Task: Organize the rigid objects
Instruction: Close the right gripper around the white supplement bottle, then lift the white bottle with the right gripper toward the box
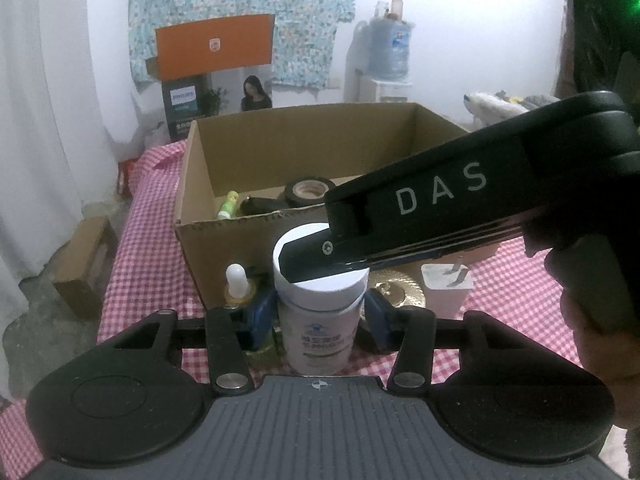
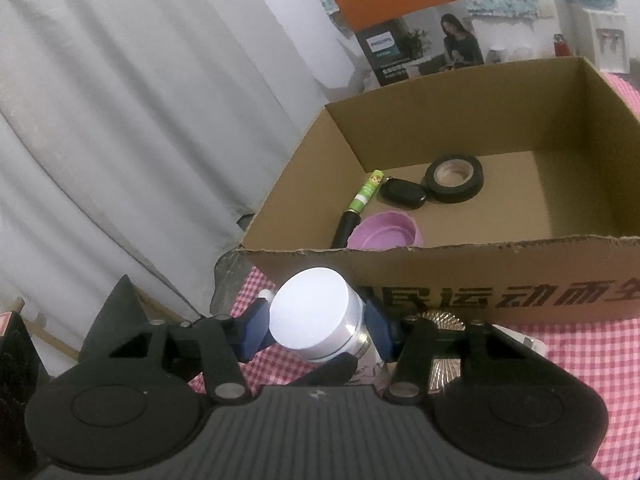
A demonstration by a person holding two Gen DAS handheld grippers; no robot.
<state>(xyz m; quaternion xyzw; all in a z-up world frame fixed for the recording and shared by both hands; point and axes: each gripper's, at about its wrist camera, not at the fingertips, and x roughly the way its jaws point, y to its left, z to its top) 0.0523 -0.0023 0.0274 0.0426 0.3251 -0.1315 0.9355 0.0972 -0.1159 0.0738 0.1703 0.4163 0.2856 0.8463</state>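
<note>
A white bottle [image 1: 320, 320] with a white cap stands on the checked tablecloth, in front of the open cardboard box [image 1: 224, 248]. My left gripper [image 1: 318, 320] has its blue pads on both sides of the bottle's body. My right gripper [image 2: 318, 326] reaches in from the right in the left wrist view and is shut on the bottle's cap [image 2: 312, 312]. The box [image 2: 500, 256] holds a black tape roll [image 2: 454, 178], a black key fob [image 2: 402, 194], a green tube [image 2: 366, 192] and a purple lid [image 2: 386, 236].
A small dropper bottle [image 1: 237, 284] stands left of the white bottle. A gold disc [image 1: 396, 286] and a white plug adapter [image 1: 446, 286] lie to its right. A Philips carton [image 1: 216, 76] stands behind the box. A curtain [image 2: 140, 120] hangs at left.
</note>
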